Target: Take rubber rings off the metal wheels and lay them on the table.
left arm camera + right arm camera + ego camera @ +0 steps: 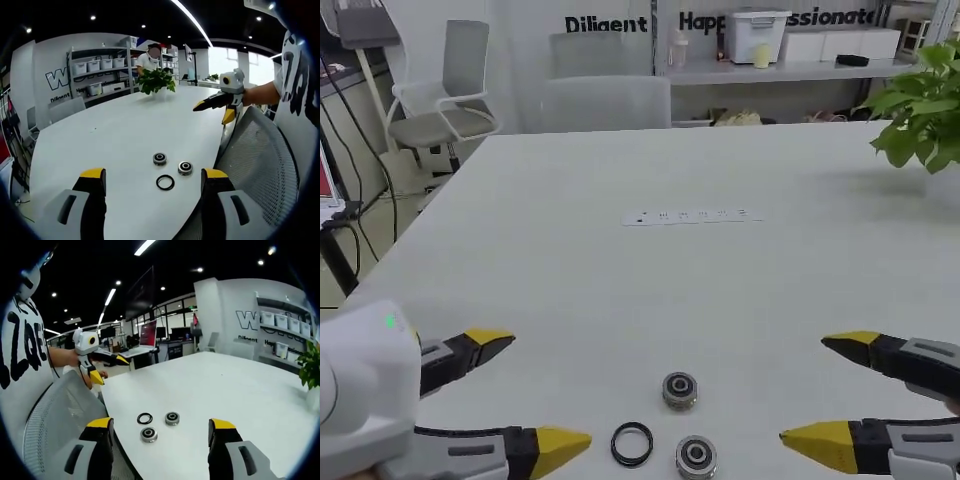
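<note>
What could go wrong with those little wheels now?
1. The nearer wheel and the loose rubber ring lie close to the table's front edge; a nudge might push them off.
2. The wheels sit close together, so the open left gripper or right gripper could bump the farther wheel while reaching for the other.

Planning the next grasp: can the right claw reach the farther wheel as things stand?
Probably yes. The right claw is open, and bare table lies between it and the farther wheel; the nearer wheel sits aside.
</note>
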Motion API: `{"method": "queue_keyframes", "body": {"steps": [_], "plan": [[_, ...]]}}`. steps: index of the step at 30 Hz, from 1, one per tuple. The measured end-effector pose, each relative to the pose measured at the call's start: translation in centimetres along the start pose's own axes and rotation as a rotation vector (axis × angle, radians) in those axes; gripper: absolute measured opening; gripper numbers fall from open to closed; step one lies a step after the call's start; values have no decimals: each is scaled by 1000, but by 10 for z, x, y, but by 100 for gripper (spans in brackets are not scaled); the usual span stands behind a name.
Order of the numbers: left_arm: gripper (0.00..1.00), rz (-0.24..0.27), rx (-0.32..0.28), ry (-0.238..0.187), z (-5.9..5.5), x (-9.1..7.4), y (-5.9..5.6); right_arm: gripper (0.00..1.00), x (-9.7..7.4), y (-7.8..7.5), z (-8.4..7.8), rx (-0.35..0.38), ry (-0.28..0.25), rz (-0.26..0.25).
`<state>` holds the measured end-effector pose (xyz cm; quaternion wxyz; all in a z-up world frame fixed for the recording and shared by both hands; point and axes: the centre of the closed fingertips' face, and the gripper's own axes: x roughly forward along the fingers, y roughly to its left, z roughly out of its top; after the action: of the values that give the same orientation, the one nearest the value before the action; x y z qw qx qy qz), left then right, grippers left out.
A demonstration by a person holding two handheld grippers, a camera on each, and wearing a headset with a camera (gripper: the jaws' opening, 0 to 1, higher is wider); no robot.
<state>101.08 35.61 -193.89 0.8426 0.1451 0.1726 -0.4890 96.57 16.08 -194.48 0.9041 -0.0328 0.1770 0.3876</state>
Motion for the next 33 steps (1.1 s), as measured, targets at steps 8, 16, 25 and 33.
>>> {"method": "queue_keyframes", "body": {"steps": [8,16,25,33], "plan": [[76,-2,-7,7,-2,0,0,79,0,0,-8,-6,30,-1],[76,-9,-10,13,-4,3,-2,81,1,0,-12,-5,35,0],[76,-13,-15,10,-3,4,-2,82,2,-1,-15,-9,40,4],[76,-18,-19,11,-5,5,-3,82,3,-1,-15,-7,37,2]]}}
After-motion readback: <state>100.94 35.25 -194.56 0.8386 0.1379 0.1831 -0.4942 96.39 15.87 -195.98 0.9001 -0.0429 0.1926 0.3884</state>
